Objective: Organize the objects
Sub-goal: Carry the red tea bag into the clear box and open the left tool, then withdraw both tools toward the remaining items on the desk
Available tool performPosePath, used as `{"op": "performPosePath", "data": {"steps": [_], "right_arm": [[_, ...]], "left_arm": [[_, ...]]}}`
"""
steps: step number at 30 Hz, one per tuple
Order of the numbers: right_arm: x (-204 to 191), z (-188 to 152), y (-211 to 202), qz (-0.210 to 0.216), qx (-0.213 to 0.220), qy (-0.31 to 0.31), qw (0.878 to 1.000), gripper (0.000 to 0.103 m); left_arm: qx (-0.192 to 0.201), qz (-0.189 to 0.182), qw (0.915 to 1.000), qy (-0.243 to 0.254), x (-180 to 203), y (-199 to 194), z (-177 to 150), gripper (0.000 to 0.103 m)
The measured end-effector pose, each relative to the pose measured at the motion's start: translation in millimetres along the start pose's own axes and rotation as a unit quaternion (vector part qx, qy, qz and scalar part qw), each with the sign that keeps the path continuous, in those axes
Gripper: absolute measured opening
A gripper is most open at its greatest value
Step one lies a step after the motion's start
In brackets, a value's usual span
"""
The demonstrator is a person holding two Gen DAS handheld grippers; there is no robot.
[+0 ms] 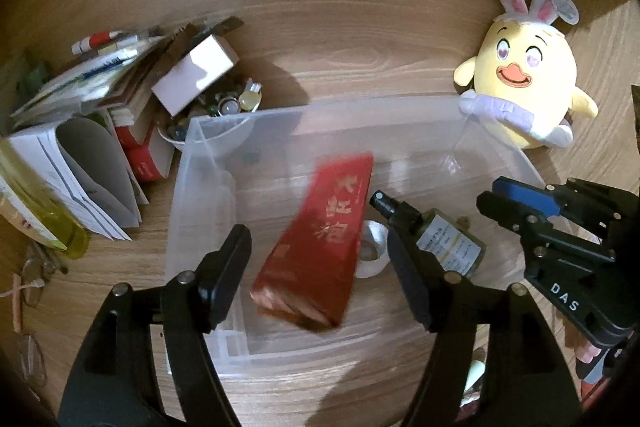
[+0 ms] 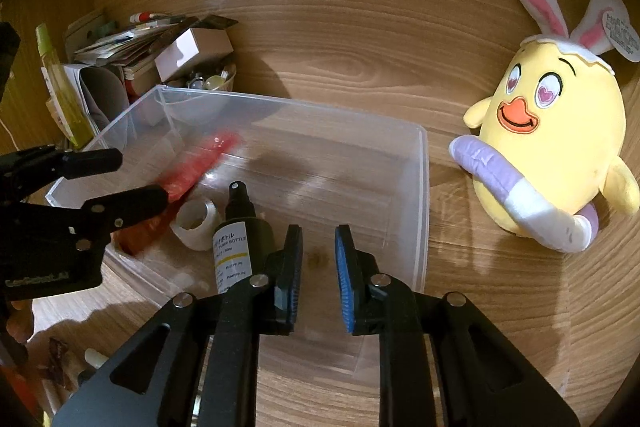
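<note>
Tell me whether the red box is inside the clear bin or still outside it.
Inside, but not settled. The red box is tilted and motion-blurred within the clear bin walls, beside the tape roll; the left gripper jaws stand open around it.

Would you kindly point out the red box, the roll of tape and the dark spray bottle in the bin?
red box (image 1: 320, 235): left wrist view, middle of its lettered face.
roll of tape (image 2: 199, 223): right wrist view, on its outer band.
dark spray bottle (image 2: 236, 247): right wrist view, on its white label.
</note>
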State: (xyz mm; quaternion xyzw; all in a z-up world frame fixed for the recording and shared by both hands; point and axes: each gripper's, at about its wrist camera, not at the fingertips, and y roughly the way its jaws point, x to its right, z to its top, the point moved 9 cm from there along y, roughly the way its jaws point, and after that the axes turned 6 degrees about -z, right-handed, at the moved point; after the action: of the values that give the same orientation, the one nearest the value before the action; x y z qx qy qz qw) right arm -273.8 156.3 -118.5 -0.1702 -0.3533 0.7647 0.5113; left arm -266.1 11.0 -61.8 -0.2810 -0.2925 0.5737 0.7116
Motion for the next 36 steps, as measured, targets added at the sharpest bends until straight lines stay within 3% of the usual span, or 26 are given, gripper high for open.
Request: {"op": "performPosePath", "data": {"steps": [5, 8, 15, 22, 36], "right_arm": [[1.5, 3.9, -9.7, 0.001, 0.014, 0.004, 1.000, 0.033], [3.0, 7.0, -20.6, 0.002, 0.027, 0.009, 1.000, 0.047], [4.8, 9.8, -48.4, 0.006, 0.055, 0.015, 0.998, 0.069], [3.4, -2.8, -78.8, 0.013, 0.074, 0.012, 0.997, 0.080], [-20.9, -51.2, -113.1, 0.041, 0.076, 0.004, 0.996, 0.081]], "left_arm": [[0.013, 0.001, 0.9999, 0.000, 1.9, -18.3, 2.3, 0.073], [0.026, 0.006, 0.9996, -0.001, 1.5, -30.9, 3.1, 0.080], [0.048, 0.022, 0.9986, -0.001, -1.9, -61.5, -6.8, 0.093], [0.049, 0.014, 0.9984, -0.025, -7.9, -83.8, -31.5, 0.095], [0.015, 0.031, 0.9986, -0.041, -0.7, -103.9, -116.5, 0.095]]}}
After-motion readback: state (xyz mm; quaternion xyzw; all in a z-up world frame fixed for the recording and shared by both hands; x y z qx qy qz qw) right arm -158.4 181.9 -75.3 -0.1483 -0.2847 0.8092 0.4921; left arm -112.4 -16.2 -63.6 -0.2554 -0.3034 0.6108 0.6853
